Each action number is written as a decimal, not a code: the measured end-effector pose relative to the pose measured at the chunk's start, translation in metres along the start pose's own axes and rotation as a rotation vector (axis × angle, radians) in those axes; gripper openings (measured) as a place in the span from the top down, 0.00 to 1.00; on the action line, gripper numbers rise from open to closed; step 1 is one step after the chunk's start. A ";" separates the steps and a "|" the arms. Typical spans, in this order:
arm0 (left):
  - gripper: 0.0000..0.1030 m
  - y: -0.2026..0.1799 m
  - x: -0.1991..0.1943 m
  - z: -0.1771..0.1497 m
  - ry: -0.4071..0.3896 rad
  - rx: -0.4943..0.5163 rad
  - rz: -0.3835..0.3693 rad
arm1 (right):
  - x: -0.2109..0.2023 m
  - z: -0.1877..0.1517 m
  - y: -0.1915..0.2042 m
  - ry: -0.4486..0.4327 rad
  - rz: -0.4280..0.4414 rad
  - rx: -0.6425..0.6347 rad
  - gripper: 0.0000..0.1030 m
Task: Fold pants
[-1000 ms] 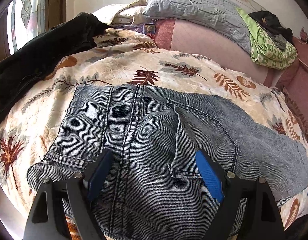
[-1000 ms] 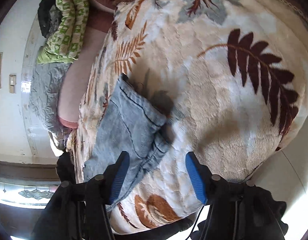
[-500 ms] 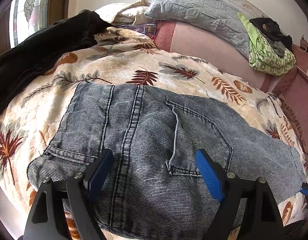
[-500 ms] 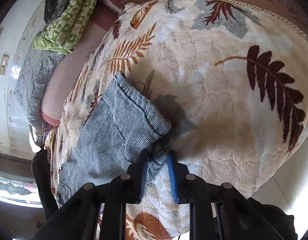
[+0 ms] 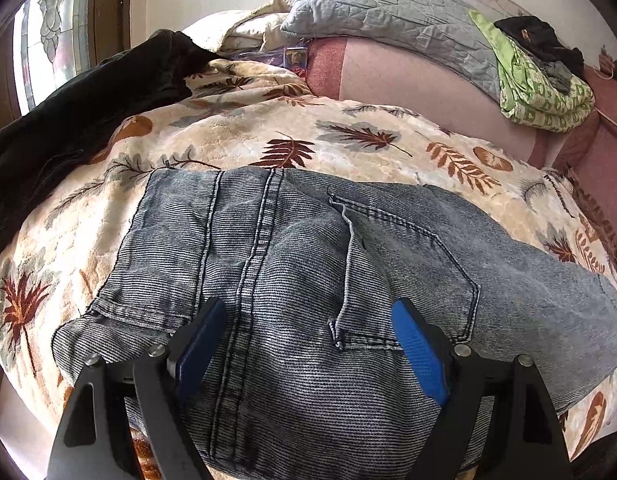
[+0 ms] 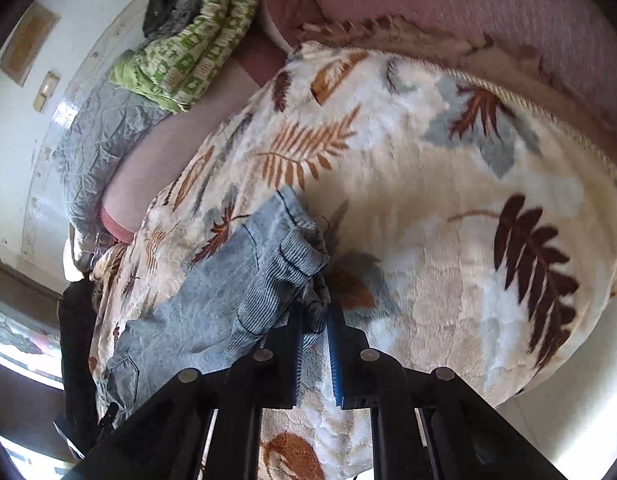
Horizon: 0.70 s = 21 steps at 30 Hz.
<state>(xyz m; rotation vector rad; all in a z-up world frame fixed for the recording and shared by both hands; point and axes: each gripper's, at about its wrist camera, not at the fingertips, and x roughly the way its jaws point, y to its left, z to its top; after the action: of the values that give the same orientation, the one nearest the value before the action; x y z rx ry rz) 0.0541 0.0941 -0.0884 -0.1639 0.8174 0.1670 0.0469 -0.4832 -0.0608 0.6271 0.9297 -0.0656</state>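
Faded blue denim pants (image 5: 292,256) lie spread on a cream blanket with a leaf print (image 5: 236,136), back pocket facing up. My left gripper (image 5: 308,340) hovers open over the waist end, its blue pads well apart on either side of the centre seam, not pinching any cloth. In the right wrist view the leg end of the pants (image 6: 268,280) is bunched and raised off the blanket (image 6: 448,240). My right gripper (image 6: 314,332) is shut on the hem there, with folded denim squeezed between the pads.
A black garment (image 5: 68,128) lies at the blanket's left edge. Grey pillows (image 5: 388,12) and a green patterned bundle (image 5: 540,88) sit on a pink mattress (image 5: 408,84) behind. The bed's edge drops off near my right gripper.
The right gripper closed on the hem of the pant leg and lifted it, rolling as it rose, so the leg end is now bunched. The left gripper stayed open in place.
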 end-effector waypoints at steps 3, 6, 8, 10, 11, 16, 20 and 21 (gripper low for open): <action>0.17 -0.006 0.003 -0.001 0.003 0.031 0.029 | 0.012 -0.003 0.004 0.034 -0.099 -0.084 0.89; 0.17 -0.006 0.004 -0.001 0.005 0.040 0.034 | 0.044 -0.018 -0.023 0.094 -0.121 -0.039 0.87; 0.17 -0.004 0.003 -0.002 0.004 0.044 0.030 | 0.035 -0.016 -0.024 0.062 -0.100 -0.025 0.83; 0.17 -0.004 0.004 -0.001 0.005 0.040 0.031 | 0.025 -0.011 -0.026 0.068 -0.107 -0.012 0.79; 0.17 -0.004 0.004 -0.001 0.005 0.036 0.031 | 0.016 -0.008 -0.028 0.051 -0.111 -0.002 0.79; 0.17 -0.004 0.006 0.000 0.006 0.026 0.034 | -0.022 0.009 -0.003 -0.020 0.010 0.002 0.77; 0.17 -0.003 0.007 0.000 0.010 0.034 0.036 | 0.003 0.009 0.029 0.034 0.165 0.003 0.49; 0.17 -0.002 0.007 0.000 0.011 0.031 0.035 | 0.015 0.006 0.029 0.055 0.181 0.022 0.46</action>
<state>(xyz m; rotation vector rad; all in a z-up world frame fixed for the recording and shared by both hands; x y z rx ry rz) 0.0593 0.0927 -0.0934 -0.1211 0.8332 0.1867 0.0695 -0.4595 -0.0557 0.7339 0.9229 0.1036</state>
